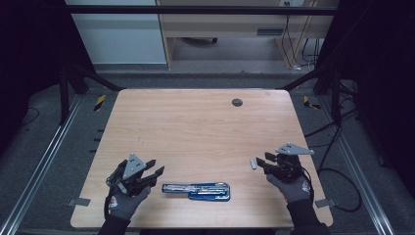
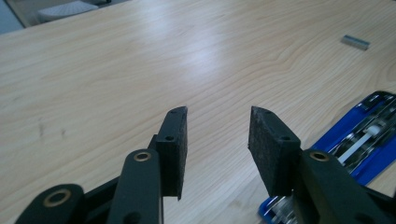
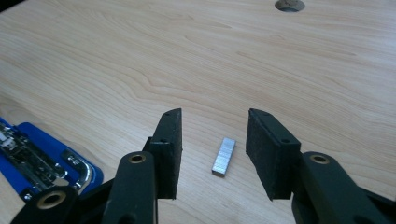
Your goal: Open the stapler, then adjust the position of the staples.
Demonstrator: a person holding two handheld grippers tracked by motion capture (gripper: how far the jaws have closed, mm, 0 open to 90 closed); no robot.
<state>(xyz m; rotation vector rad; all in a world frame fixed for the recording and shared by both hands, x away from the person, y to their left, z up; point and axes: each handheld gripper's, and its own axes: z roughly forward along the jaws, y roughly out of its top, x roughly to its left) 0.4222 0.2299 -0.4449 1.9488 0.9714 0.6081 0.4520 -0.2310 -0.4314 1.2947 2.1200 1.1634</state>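
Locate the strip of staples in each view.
High view: the strip of staples lies right of centre, just left of the right gripper.
Left gripper view: upper right.
Right gripper view: low centre, between the open jaws.
Shared landmark: the blue stapler.

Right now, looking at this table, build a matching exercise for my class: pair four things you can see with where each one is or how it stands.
Things:
1. blue stapler
2. strip of staples
3. round hole
4. left gripper

Descriptions:
A. lies on the wood between open jaws, touching neither pad
B. in the tabletop near the far edge
C. lies opened out flat near the near edge
D. open, nothing between its pads

Pairs: 1-C, 2-A, 3-B, 4-D
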